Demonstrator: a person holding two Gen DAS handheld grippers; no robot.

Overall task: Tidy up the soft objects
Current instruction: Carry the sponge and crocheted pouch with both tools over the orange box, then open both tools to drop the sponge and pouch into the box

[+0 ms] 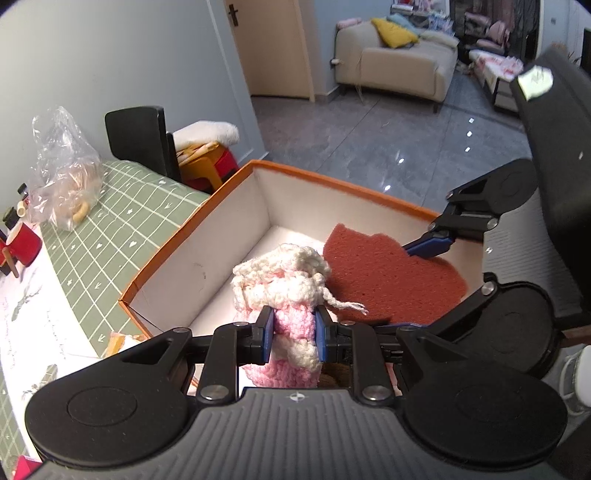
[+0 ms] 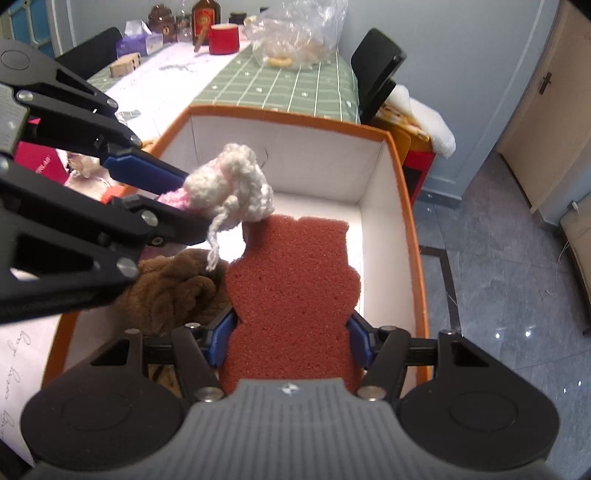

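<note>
My left gripper (image 1: 294, 334) is shut on a pink and white crocheted piece (image 1: 284, 291) and holds it over the orange-rimmed white box (image 1: 236, 221). My right gripper (image 2: 290, 341) is shut on a red bear-shaped sponge (image 2: 291, 280), held over the same box (image 2: 384, 177). The crocheted piece (image 2: 232, 188) and the left gripper (image 2: 177, 199) show at the left of the right wrist view. The sponge (image 1: 388, 273) and the right gripper (image 1: 428, 247) show in the left wrist view. A brown plush toy (image 2: 173, 291) lies inside the box below the crocheted piece.
The box sits at the end of a table with a green checked cloth (image 2: 288, 85). On the table are a plastic bag (image 2: 299, 33), a red cup (image 2: 223, 38) and bottles. Black chairs (image 2: 376, 66) and a stool with a white cushion (image 2: 424, 114) stand beside it.
</note>
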